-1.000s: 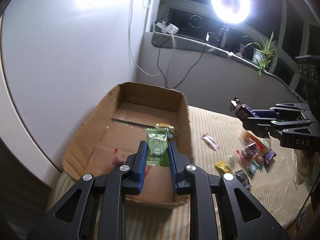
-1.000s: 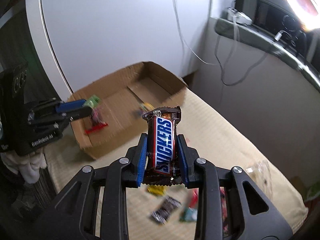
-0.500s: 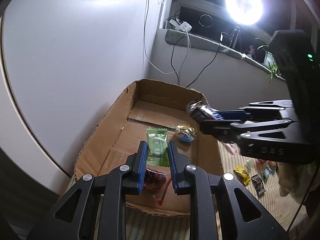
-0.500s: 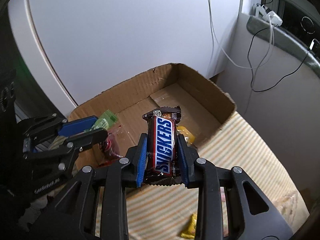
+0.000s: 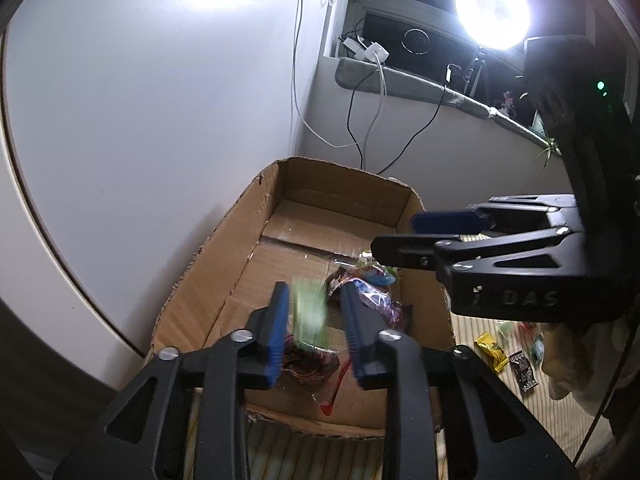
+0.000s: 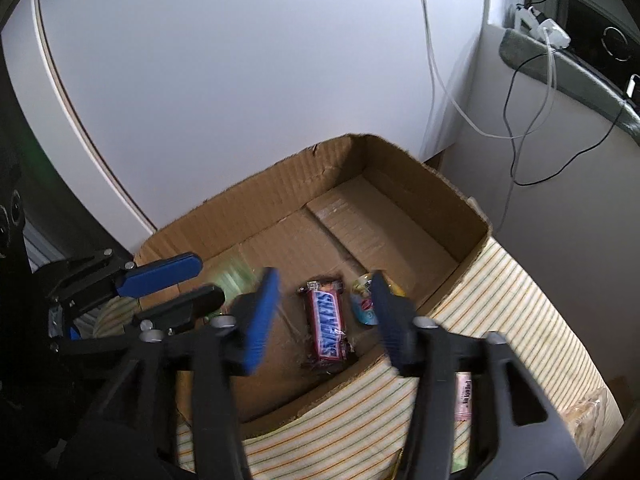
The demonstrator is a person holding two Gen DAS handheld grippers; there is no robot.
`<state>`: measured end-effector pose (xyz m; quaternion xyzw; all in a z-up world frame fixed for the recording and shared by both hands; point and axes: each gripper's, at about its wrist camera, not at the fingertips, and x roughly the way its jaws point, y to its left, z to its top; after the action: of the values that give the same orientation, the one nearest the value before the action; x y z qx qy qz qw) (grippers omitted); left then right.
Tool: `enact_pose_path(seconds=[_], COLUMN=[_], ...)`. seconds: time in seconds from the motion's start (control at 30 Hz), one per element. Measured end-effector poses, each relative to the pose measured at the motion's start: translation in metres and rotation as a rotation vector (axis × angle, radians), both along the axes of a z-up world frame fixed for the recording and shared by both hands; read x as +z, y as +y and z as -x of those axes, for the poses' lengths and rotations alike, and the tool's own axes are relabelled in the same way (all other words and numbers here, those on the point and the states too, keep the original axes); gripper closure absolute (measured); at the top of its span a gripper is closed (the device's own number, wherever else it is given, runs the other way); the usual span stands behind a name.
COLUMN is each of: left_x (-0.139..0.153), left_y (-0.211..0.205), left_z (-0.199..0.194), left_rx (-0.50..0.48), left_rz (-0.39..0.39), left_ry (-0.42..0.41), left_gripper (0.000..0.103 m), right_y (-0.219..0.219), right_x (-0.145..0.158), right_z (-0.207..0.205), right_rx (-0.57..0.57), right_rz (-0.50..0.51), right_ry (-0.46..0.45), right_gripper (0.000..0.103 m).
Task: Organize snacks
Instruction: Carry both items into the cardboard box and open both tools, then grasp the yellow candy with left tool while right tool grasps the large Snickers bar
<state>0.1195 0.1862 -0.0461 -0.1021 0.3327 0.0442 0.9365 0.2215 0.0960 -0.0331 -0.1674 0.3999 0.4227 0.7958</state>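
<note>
Cardboard box [image 6: 432,196]: we are seeing it open-topped on a striped cloth [image 6: 532,320], set against a white wall, its long axis running away from both cameras.

Chocolate bar [image 6: 326,322]: we are finding it lying flat on the box floor near the front wall, long axis running front to back, label up, its lettering reading toward the far end.

Right gripper [image 6: 324,316]: we are holding it over the box; its jaws have just been opening and are standing released, well clear of the bar on both sides.

Green packet [image 5: 309,314]: we are seeing it upright between the blue pads of the left gripper [image 5: 316,330], long axis pointing away from the camera. It is blurred, its print unreadable. The jaws have just been opening and are standing released, with a gap showing on each side of the packet.

Other wrappers: a blue-and-yellow one [image 6: 362,300] is lying just beside the bar, partly hidden by the right pad. A dark red one [image 5: 308,360] is sitting beneath the left jaws, hard to make out.

Loose snacks [image 5: 494,354]: they are lying on the cloth outside the box, partly cut off behind the right gripper.
</note>
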Motion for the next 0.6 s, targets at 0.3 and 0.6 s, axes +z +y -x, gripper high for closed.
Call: enact_pose_path(seconds=[0.3,0.6], left_x=[0.009,0.023], left_y=[-0.005,-0.027], left_z=[0.007,0.024], left_rx=[0.0,-0.045], left_rz=[0.004,0.025], left_ry=[-0.024,-0.061], left_gripper=[0.07,0.07], right_y=[-0.018,-0.075], right_x=[0.015,0.033], right_z=[0.007,0.024], right_rx=[-0.028,-0.082], right_rz=[-0.02,-0.042], right_ry=[-0.032,-0.069], right_gripper=[0.034,0.034])
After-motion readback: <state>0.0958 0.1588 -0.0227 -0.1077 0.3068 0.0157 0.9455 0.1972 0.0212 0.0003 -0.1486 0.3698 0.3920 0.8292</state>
